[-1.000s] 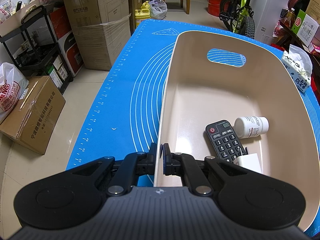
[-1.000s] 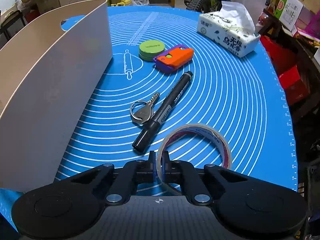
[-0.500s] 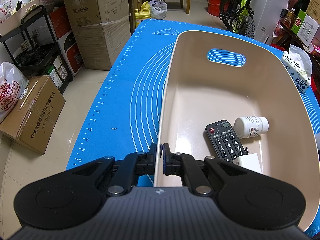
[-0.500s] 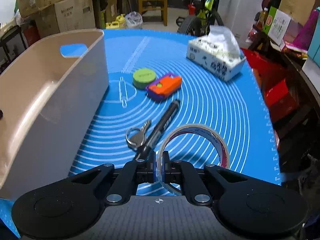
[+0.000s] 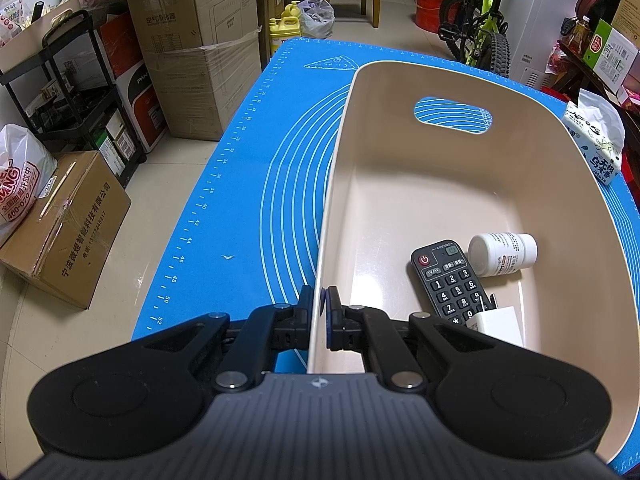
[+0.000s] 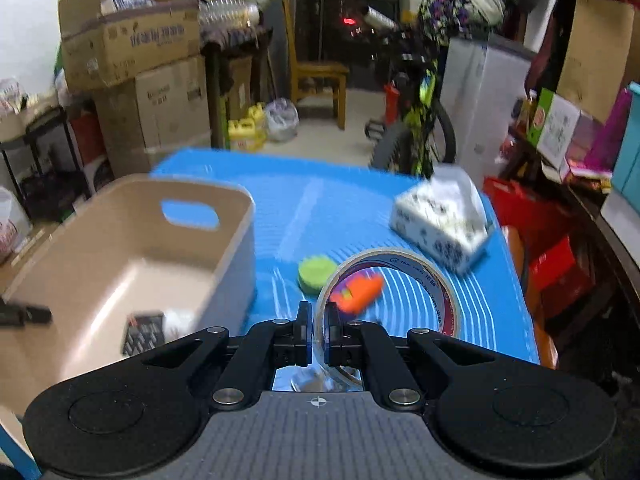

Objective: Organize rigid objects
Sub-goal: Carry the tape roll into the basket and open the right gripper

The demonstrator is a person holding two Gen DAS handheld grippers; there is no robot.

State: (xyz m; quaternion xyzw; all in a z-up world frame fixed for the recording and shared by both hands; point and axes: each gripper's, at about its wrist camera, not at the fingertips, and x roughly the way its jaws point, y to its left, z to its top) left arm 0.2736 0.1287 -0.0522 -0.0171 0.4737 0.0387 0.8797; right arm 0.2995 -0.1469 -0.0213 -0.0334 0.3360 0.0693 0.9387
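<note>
My left gripper (image 5: pixel 319 305) is shut on the near left wall of the beige bin (image 5: pixel 334 184), which rests on the blue mat (image 5: pixel 248 184). Inside the bin lie a black remote (image 5: pixel 450 280), a white pill bottle (image 5: pixel 502 254) and a small white block (image 5: pixel 498 324). My right gripper (image 6: pixel 318 322) is shut on the rim of a roll of clear tape (image 6: pixel 400 272) and holds it in the air above the mat, to the right of the bin (image 6: pixel 224 240). Through and beside the roll I see an orange toy (image 6: pixel 358 290) and a green disc (image 6: pixel 316 274) on the mat.
A tissue box (image 6: pixel 440 224) sits at the mat's far right. The left gripper's finger tip (image 6: pixel 24 314) shows at the bin's left wall. Cardboard boxes (image 5: pixel 200 60), a black rack (image 5: pixel 60 92), a chair and a bicycle (image 5: pixel 480 20) stand on the floor around the table.
My right gripper has risen with the tape roll and tilted up, so the bin's inside now shows; the marker and keys have dropped out of view. The left gripper has not moved.
</note>
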